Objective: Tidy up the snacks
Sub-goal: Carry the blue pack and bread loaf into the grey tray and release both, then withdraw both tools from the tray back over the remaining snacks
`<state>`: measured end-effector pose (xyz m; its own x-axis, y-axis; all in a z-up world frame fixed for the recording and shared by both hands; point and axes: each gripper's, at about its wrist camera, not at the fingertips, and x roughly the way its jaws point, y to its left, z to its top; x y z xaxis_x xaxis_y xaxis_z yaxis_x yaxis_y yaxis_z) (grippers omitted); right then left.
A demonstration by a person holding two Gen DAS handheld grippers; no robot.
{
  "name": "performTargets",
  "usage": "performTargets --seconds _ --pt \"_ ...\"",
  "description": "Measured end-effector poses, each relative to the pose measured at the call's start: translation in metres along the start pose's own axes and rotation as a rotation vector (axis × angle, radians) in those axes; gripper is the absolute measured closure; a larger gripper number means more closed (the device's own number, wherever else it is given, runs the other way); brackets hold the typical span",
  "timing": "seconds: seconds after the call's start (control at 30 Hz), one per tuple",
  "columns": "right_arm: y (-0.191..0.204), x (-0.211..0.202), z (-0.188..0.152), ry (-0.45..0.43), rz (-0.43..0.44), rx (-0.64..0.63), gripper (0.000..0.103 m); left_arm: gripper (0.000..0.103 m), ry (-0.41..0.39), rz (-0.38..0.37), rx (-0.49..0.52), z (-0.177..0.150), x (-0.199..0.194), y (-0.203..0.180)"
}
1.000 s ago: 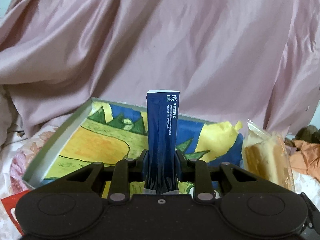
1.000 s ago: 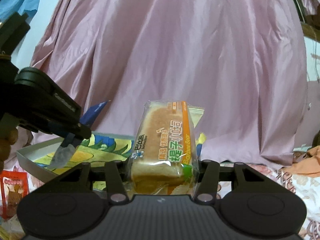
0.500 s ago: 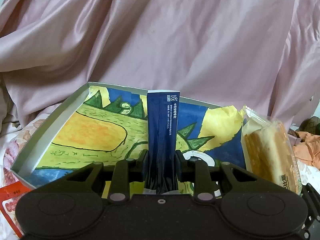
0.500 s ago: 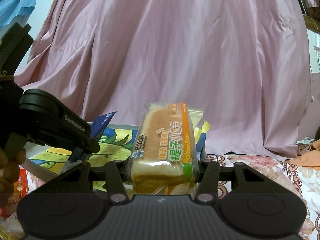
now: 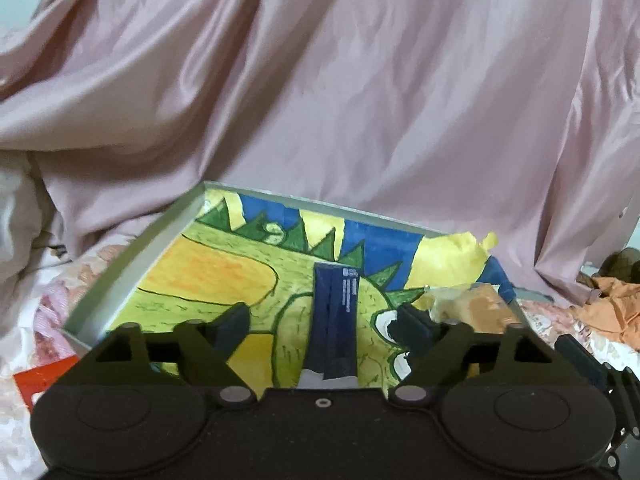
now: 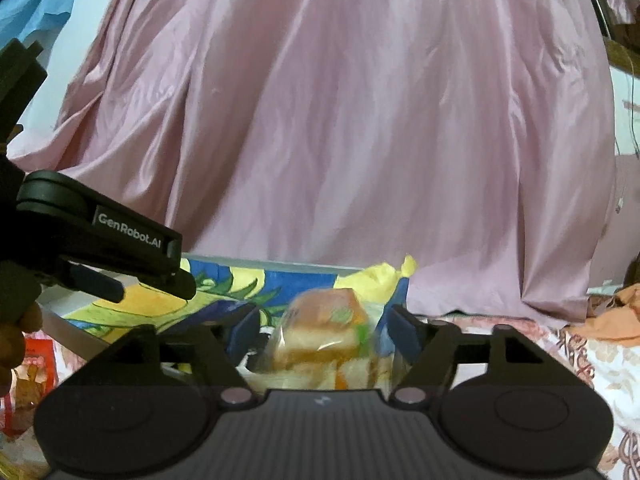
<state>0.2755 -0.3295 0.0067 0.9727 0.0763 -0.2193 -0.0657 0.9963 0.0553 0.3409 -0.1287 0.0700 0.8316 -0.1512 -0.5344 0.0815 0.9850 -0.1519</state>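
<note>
Navy sachet: lies lengthwise between the fingers of the left gripper, clear gaps on both sides, neither pad touching it. Its far end points to 12 o'clock over the painted floor of the tray; whether it rests flat on the tray or is in mid-drop cannot be told, as its near end is hidden by the gripper body. Left jaws are opening, spread wide.

Wrapped bread slice: blurred, tipped over between the fingers of the right gripper, with space showing at either side. Right jaws are opening too; pads no longer press on the wrapper. In the left wrist view the same bread sits at about 3 o'clock from the sachet, near the tray's right corner, beside a crumpled yellow paper edge.

Surroundings: tray sits on a floral cloth, pink drape behind at 12 o'clock. A red packet lies outside the tray at 8 o'clock, not yet put away. Orange fabric at 3 o'clock, well apart.

Step in hand, as judged: release of both snacks into the tray, at once.

Next move calls for: drawing both grippers straight back without snagging the wrappers, then the left turning toward the red packet. Risk: bread wrapper clinging to a pad.
</note>
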Motion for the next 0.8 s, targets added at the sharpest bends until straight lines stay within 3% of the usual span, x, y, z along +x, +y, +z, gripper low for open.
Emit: performTargets --seconds 0.17,0.33,0.8 --pt "0.013 -0.016 0.008 -0.033 -0.002 -0.025 0.013 0.005 -0.053 0.012 0.01 0.004 -0.034 0.008" --pt "0.024 -0.039 0.021 -0.079 0.003 -0.014 0.002 0.001 -0.104 0.029 0.019 0.001 -0.068 0.023" --pt "0.045 -0.107 0.034 -0.11 0.013 0.032 0.0 0.001 -0.18 0.1 -0.051 -0.036 -0.151 0.076"
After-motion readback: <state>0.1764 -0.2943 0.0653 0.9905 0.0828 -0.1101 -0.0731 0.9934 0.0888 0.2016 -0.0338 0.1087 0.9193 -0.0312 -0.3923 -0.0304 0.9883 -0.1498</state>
